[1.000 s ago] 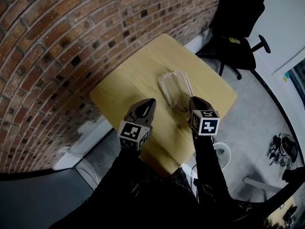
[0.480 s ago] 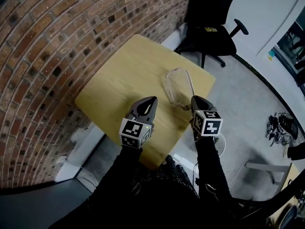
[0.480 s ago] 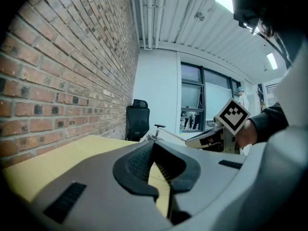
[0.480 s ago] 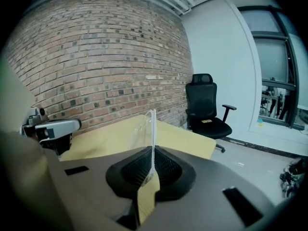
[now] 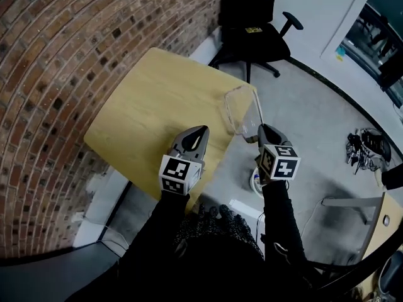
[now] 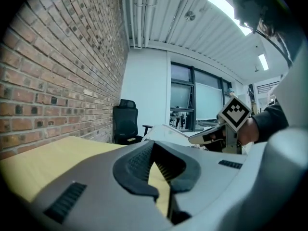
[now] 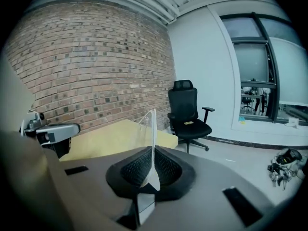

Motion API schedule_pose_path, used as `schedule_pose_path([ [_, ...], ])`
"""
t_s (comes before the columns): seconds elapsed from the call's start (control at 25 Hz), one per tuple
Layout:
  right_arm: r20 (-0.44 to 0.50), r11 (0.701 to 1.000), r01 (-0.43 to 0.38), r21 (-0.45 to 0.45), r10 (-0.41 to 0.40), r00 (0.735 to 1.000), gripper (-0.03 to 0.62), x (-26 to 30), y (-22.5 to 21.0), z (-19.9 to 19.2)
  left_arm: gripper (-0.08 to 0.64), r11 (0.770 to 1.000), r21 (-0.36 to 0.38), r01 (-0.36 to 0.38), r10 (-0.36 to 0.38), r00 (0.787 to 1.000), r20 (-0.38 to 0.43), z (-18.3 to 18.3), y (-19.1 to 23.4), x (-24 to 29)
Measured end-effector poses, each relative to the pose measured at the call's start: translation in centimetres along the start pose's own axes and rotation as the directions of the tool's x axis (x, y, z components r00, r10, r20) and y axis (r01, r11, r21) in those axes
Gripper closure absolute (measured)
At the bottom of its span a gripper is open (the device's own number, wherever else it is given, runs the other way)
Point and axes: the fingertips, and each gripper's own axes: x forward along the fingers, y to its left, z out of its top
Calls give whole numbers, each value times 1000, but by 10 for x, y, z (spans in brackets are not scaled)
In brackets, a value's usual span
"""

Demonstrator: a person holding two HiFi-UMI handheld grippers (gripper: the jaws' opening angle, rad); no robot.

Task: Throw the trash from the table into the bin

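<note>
Plastic container (image 5: pixel 241 111), clear and empty, is held up at the far edge of the wooden table (image 5: pixel 145 106), partly over the grey floor (image 5: pixel 302 106). Its thin wall is pinched by the right gripper (image 5: pixel 263 131), whose jaws have just been closing. The left gripper (image 5: pixel 198 133) is kept shut, with nothing held.

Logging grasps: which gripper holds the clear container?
The right gripper: its jaws, having just closed further, pinch the clear container; the left gripper holds nothing.
</note>
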Motion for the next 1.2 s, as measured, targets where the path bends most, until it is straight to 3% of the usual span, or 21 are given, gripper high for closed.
schedule_pose_path([
  [0.76,39,983,154,96,-158,987,567,-130,-158,-54,554,986,44,160,-160,987,-13,-7,-185,59],
  [1.2,2,964,217,154,-220,975,566,-160,-210,-98,554,972,39,233,-230,970,-75,-35,-242,78],
])
